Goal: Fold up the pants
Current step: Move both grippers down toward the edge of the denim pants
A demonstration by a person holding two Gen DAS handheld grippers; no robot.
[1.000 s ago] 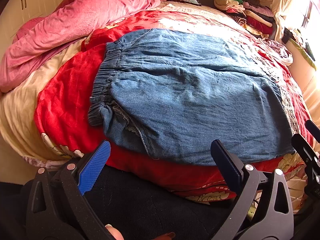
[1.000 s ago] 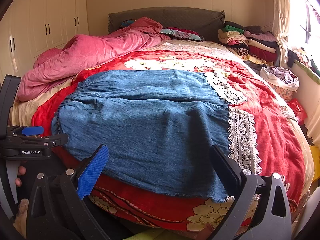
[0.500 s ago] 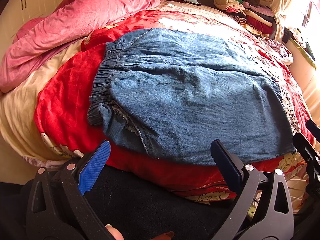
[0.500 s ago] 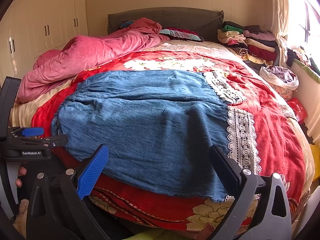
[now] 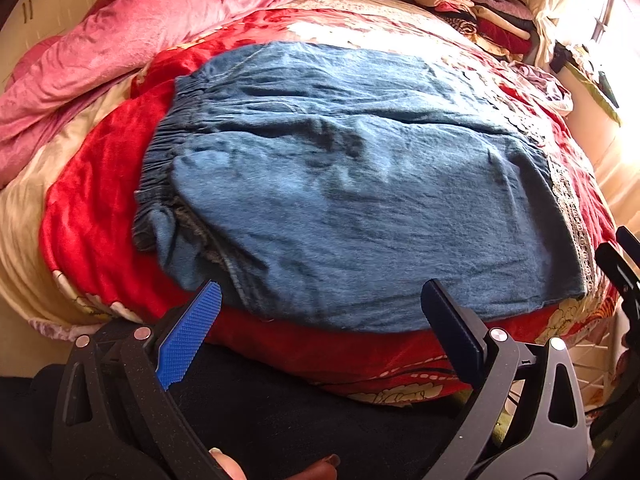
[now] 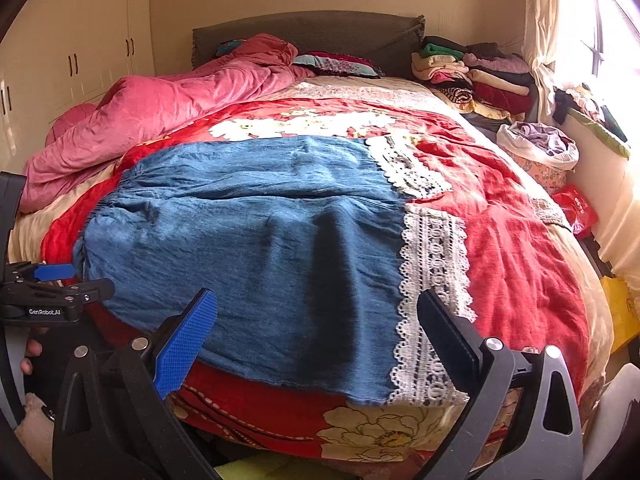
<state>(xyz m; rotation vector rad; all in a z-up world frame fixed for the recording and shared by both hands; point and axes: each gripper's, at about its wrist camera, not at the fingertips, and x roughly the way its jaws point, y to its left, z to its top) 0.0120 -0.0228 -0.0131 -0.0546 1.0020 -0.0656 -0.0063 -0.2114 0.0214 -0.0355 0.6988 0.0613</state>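
Blue denim pants (image 5: 352, 184) with white lace hems (image 6: 432, 264) lie spread flat across the red bed cover, waistband to the left, legs to the right. They also show in the right wrist view (image 6: 256, 240). My left gripper (image 5: 320, 328) is open and empty, just off the bed's near edge by the waistband end. My right gripper (image 6: 316, 332) is open and empty, over the near edge by the lace hem. The left gripper's body shows at the left of the right wrist view (image 6: 44, 304).
A pink quilt (image 6: 160, 112) is heaped at the bed's far left. A stack of folded clothes (image 6: 472, 76) sits at the back right by the headboard. A bag of laundry (image 6: 540, 148) stands at the right beside the bed. White wardrobes (image 6: 72, 60) line the left wall.
The left wrist view has shifted slightly closer to the pants. The pants have not moved and both grippers stay open.
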